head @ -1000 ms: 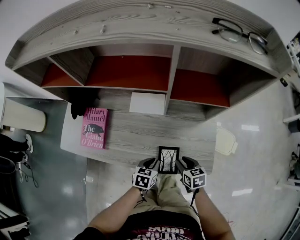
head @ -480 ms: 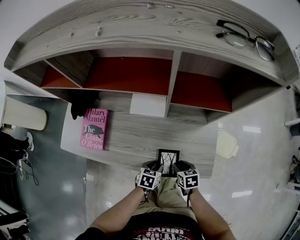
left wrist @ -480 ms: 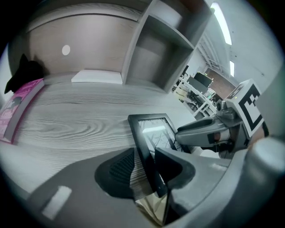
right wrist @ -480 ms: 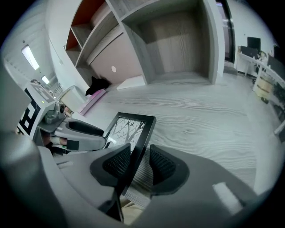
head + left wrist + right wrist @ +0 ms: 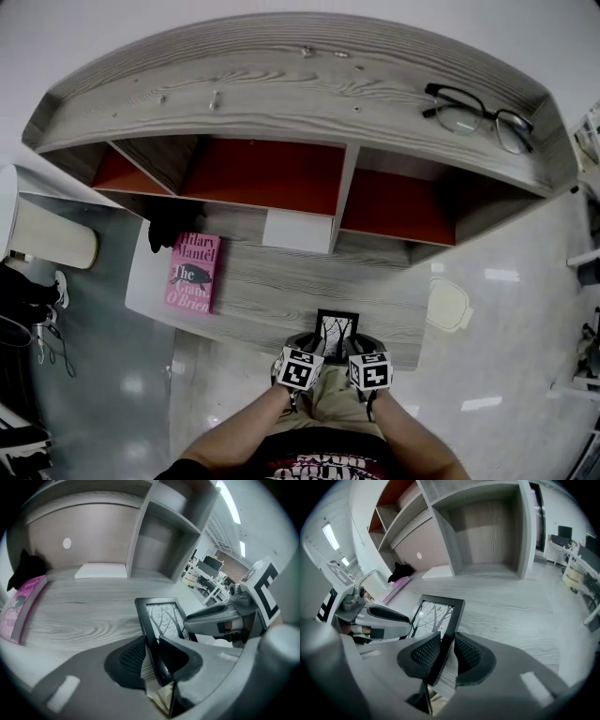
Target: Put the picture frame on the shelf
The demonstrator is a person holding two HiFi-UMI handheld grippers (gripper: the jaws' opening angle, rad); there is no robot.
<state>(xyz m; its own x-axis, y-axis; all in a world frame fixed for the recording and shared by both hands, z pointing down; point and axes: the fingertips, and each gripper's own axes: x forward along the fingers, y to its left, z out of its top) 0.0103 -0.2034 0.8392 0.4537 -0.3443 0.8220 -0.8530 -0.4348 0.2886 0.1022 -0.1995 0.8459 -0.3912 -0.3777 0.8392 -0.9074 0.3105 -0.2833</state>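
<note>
Head view: picture frame lengthwise toward shelf

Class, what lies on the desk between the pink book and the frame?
Nothing: only bare desk lies between the book and the frame, as the head view shows.

You're in an office: beyond the left gripper jaws, off to their right, rows of desks with monitors stand under long ceiling strip lights. Straight ahead of the jaws, a wood-grain worktop carries a cubbyhole shelf unit, and it all stands on a glossy floor.
</note>
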